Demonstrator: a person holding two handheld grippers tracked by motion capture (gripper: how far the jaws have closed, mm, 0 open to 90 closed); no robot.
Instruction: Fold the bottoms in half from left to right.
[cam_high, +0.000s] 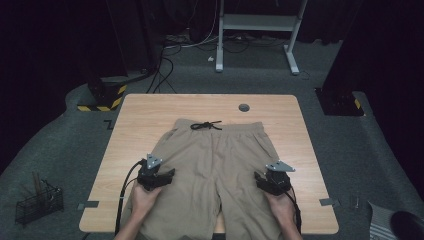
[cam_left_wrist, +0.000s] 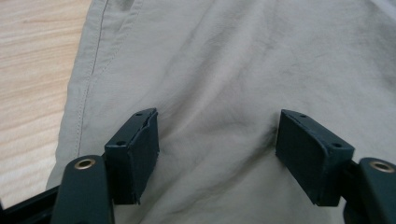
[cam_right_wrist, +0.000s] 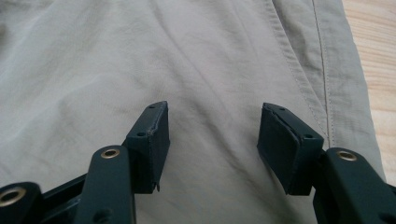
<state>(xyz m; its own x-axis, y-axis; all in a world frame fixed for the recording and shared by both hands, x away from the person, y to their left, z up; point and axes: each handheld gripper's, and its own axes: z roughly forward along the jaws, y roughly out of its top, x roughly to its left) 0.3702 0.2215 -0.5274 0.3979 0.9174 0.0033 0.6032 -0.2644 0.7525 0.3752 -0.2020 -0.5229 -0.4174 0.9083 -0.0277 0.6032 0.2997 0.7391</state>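
- Left gripper (cam_high: 161, 176): jaws spread wide, gripping nothing, over the left leg of the khaki shorts (cam_high: 212, 165).
- Shorts: flat on the wooden surface (cam_high: 150, 107), waistband far.
- Right gripper (cam_high: 265, 181): jaws wide apart, empty, over the right leg.

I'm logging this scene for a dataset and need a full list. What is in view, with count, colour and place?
shorts: one pair, khaki, spread flat on the table, waistband at the far side
drawstring: one, black, tied at the waistband
table: one, light wood, centre of the room
cable hole cover: one, grey, far edge of the table
wire basket: one, black, on the floor at left
white frame: one, on the floor behind the table
left gripper: one, black, open over the left leg of the shorts
right gripper: one, black, open over the right leg
hands: two, holding the grippers
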